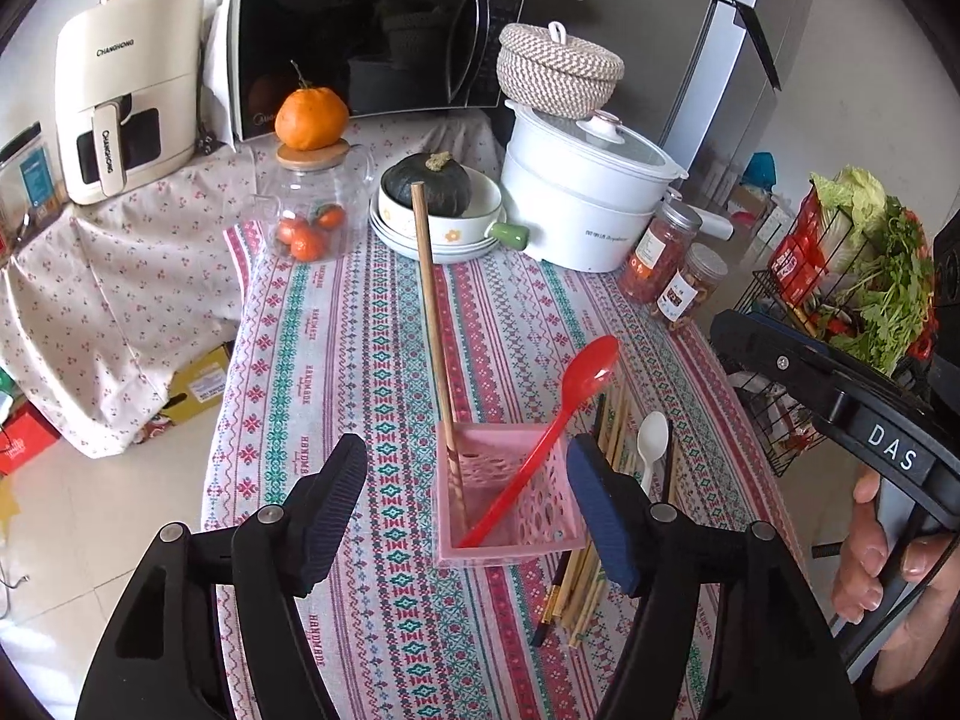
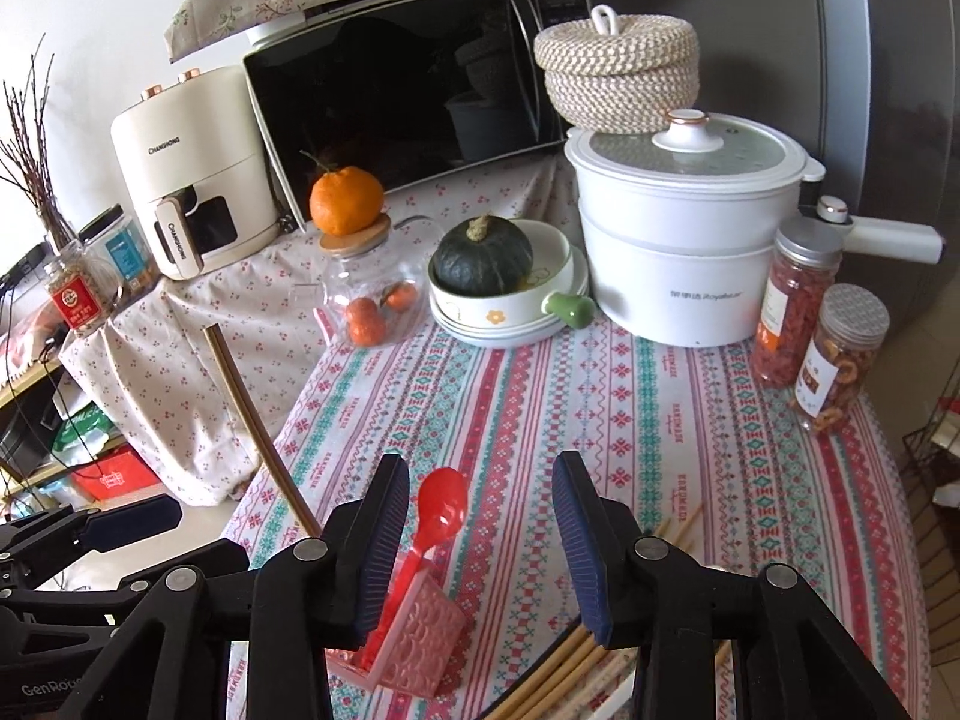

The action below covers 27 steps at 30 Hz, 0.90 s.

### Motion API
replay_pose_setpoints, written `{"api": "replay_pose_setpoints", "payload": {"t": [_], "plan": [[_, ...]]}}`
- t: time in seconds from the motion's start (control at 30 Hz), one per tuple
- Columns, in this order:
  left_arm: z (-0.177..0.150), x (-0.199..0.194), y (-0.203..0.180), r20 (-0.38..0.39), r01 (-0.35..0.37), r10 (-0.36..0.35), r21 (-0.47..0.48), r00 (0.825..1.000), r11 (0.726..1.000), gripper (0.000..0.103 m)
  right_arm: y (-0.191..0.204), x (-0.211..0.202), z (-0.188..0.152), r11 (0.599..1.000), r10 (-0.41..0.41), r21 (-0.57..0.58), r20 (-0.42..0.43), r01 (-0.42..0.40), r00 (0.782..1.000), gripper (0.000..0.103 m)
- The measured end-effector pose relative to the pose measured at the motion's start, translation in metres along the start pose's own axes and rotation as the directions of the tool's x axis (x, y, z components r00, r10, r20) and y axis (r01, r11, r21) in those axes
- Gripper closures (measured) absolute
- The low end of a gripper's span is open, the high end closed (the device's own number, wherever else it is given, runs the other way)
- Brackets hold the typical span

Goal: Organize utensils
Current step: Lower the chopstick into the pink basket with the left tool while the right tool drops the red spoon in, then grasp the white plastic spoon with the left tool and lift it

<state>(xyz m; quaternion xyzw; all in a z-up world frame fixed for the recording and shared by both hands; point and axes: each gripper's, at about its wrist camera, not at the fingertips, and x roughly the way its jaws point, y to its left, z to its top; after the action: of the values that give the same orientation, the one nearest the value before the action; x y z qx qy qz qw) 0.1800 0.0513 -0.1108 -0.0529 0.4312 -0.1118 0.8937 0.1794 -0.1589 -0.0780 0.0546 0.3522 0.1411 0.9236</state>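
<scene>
Left wrist view: the left gripper [image 1: 465,504] is hovering w/ jaws spread wide and holding nothing, its two dark ribbed fingers [image 1: 333,504] sitting at 7 and 5 o'clock of a pink slotted holder [image 1: 510,531] standing on the patterned tablecloth [image 1: 360,330]. Inside the holder a red spoon [image 1: 558,420] is leaning toward 1 o'clock, bowl up, and a single wooden chopstick [image 1: 435,324] is leaning toward 12 o'clock. Just beside the holder at 3 o'clock, a loose bundle of chopsticks [image 1: 591,576] is lying flat on the cloth w/ a white spoon [image 1: 651,444] resting on top. At far 3 o'clock the black frame of the other tool is showing, gripped by a hand [image 1: 882,564]. Right wrist view: the right gripper [image 2: 480,540] is also spreading wide, empty, poised above the same holder [image 2: 414,642], which is sitting at 6 o'clock w/ the red spoon [image 2: 438,516] rising between the fingers; the chopstick [image 2: 258,432] is slanting toward 10 o'clock, and the bundle [image 2: 570,678] is lying at 5 o'clock. Toward 12 o'clock, at the back of the table: a microwave [image 2: 408,102], a white pot [image 2: 678,240], a green squash [image 2: 483,255] in a bowl, and a glass jar [image 2: 366,294] w/ an orange [image 2: 347,199] on its lid.
</scene>
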Motion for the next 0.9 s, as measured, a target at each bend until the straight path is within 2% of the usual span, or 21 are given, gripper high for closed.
{"api": "replay_pose_setpoints", "payload": {"t": [0.33, 0.43, 0.73, 0.9], "plan": [[-0.022, -0.006, -0.041, -0.108, 0.075, -0.066, 0.087, 0.992, 0.993, 0.030, -0.065, -0.030, -0.030, 0.992, -0.094, 0.072, -0.123, 0.103, 0.988, 0.032], [-0.026, -0.007, -0.061, -0.132, 0.098, -0.081, 0.127, 0.988, 0.987, 0.030, -0.085, -0.034, -0.041, 0.986, -0.113, 0.103, -0.163, 0.131, 0.980, 0.029], [-0.031, 0.011, -0.125, -0.220, 0.174, -0.123, 0.233, 0.968, 0.957, 0.030, -0.139, -0.030, -0.071, 0.963, -0.178, 0.141, -0.305, 0.229, 0.936, 0.027], [-0.018, 0.041, -0.160, -0.282, 0.210, -0.136, 0.254, 0.950, 0.944, 0.030, -0.159, -0.022, -0.083, 0.953, -0.191, 0.155, -0.359, 0.260, 0.914, 0.027]]}}
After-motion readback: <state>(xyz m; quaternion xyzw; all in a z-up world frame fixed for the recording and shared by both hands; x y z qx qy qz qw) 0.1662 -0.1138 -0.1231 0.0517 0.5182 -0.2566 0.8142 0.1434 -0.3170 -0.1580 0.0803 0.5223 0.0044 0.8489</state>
